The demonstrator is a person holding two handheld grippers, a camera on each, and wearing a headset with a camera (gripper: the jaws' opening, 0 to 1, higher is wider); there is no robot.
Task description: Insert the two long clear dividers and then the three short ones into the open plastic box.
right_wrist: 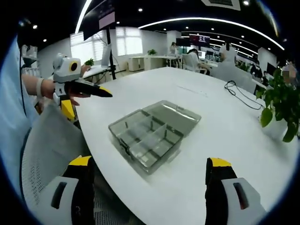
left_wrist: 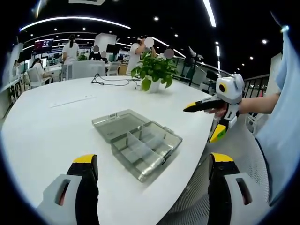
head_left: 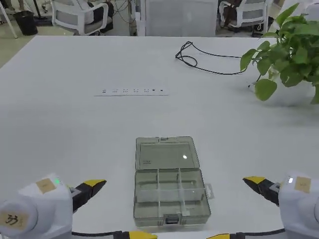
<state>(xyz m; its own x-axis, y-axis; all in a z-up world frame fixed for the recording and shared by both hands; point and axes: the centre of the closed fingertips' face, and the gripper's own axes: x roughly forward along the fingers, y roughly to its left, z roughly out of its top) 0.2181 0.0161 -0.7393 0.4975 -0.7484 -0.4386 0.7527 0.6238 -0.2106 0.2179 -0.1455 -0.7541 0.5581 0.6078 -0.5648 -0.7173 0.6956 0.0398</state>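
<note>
**Hovering on either side of the open box [head_left: 172,199]**

Head view: the box sits on the white worktop [head_left: 75,129] near its front edge, with the lid [head_left: 166,153] laid flat behind it. Clear dividers [head_left: 158,187] stand in the base and split it into compartments. The left hand-held gripper [head_left: 119,209] is at the box's left and the right hand-held gripper [head_left: 233,208] at its right. Both are apart from the box, with their jaws spread. A cable [head_left: 192,59] and a plant [head_left: 291,52] lie far back.

Left gripper view: its jaws stand wide apart, the box lies ahead between them, and the right hand-held gripper is off to the right.

Right gripper view: its jaws stand wide apart, the box lies ahead between them, and the left hand-held gripper is off to the left.
</note>
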